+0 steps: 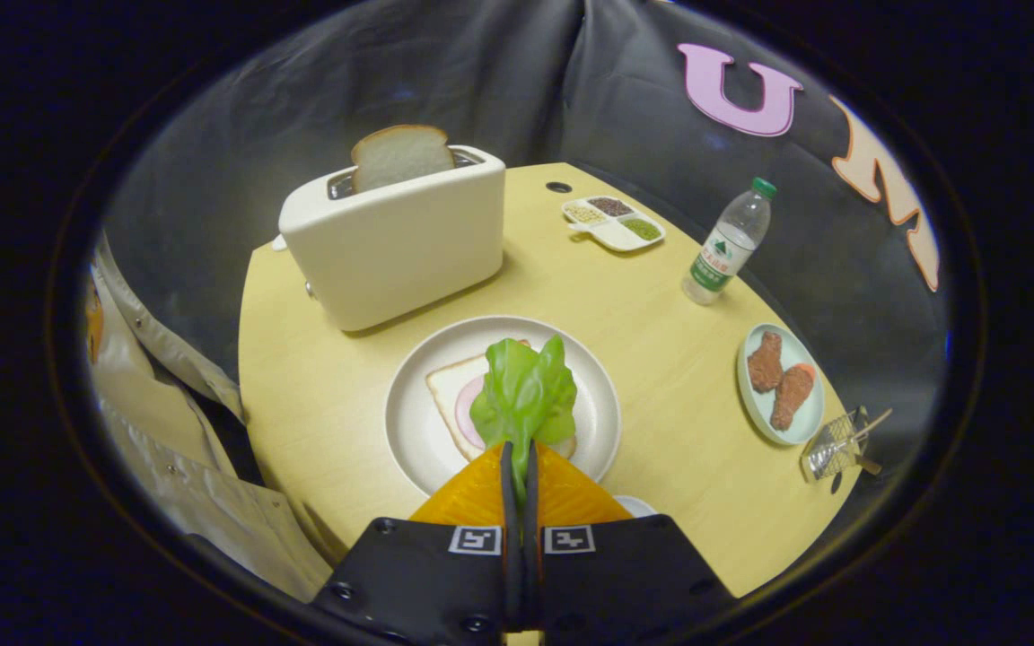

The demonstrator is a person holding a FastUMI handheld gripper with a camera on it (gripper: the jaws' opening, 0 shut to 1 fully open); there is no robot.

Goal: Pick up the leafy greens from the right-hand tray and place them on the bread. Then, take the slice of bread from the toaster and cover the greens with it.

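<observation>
Your gripper (518, 449) is pinched tight on the leafy greens (524, 395) — both fingers squeeze the stem, and the leaves stick up just ahead of the tips; the greens hang over the bread (447, 388) with a pink slice on it, on the big round plate (409, 431); beyond the plate stands the toaster (400, 247) on the yellow table (319, 395) — a slice of bread (400, 154) pokes out of its top.
</observation>
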